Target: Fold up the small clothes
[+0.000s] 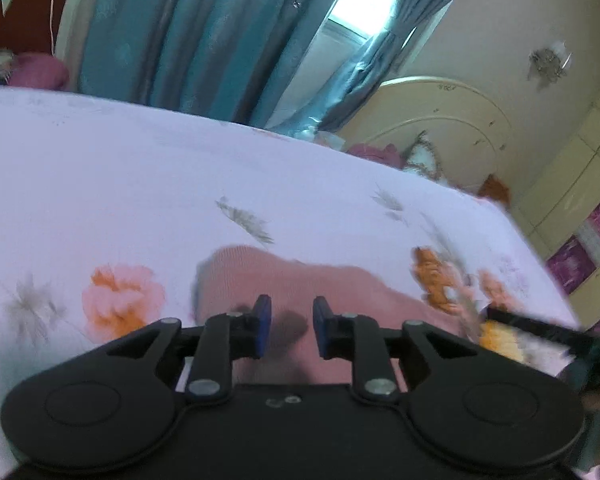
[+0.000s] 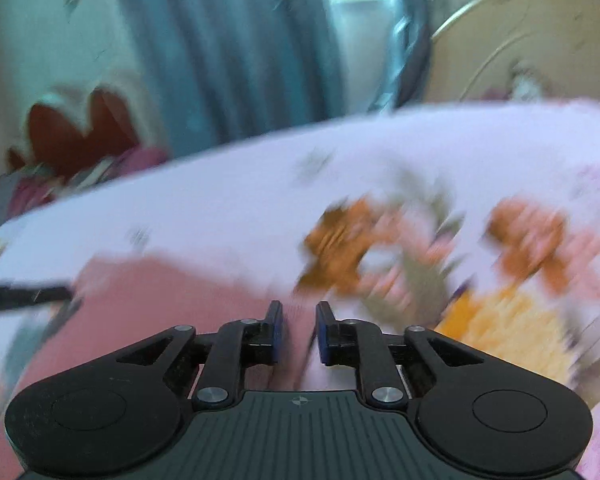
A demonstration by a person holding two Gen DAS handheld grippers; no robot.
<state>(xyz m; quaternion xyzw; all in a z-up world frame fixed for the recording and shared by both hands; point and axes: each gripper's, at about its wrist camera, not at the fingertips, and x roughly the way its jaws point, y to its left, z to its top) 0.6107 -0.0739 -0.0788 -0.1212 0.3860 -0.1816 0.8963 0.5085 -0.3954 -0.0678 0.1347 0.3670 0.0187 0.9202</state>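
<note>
A pink knitted garment (image 1: 284, 280) lies flat on the floral bedsheet (image 1: 140, 176). My left gripper (image 1: 292, 326) is open, its blue-padded fingers just above the garment's near part, with nothing between them. In the right wrist view the same pink garment (image 2: 160, 292) lies left and under my right gripper (image 2: 299, 330), which is open over the garment's right edge. That view is blurred by motion. The right gripper shows as a dark bar at the left wrist view's right edge (image 1: 540, 326), and the left gripper at the right wrist view's left edge (image 2: 24, 294).
The bed's white sheet with orange and pink flowers (image 2: 500, 240) spreads all around. Teal curtains (image 1: 188, 36) and a window stand behind the bed. A cream headboard (image 1: 440, 120) with pillows is at the far right. A wardrobe (image 1: 580, 184) stands right.
</note>
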